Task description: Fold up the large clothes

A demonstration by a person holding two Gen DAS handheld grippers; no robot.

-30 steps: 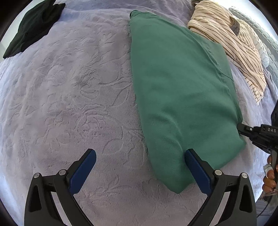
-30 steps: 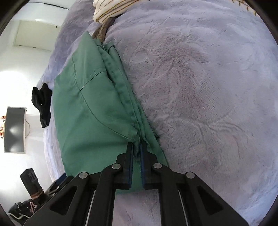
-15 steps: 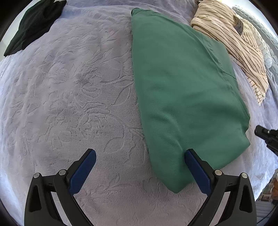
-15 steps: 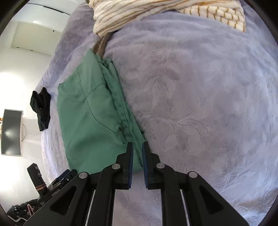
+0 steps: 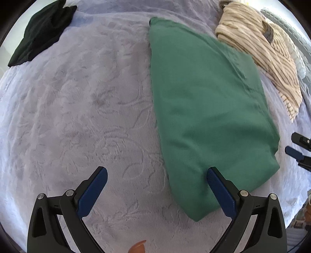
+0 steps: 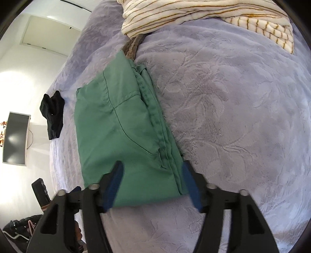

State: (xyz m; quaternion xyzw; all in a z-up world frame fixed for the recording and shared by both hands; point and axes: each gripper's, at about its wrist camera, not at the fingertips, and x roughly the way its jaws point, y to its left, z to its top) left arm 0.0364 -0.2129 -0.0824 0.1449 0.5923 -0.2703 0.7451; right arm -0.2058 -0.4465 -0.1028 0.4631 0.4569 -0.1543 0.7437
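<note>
A folded green garment lies flat on the lavender bedspread. My left gripper is open and empty above the bed, its right finger over the garment's near corner. My right gripper is open and empty, just above the near end of the green garment, whose stitched hem edges run along its right side. The right gripper's fingertips show at the far right of the left wrist view, clear of the cloth.
A cream striped garment lies heaped beyond the green one; it also shows in the right wrist view. A dark garment lies at the far left corner of the bed. A wall screen hangs beyond the bed.
My right gripper let go of the green garment's edge, drew back and opened. The left gripper stayed open and hardly moved.
</note>
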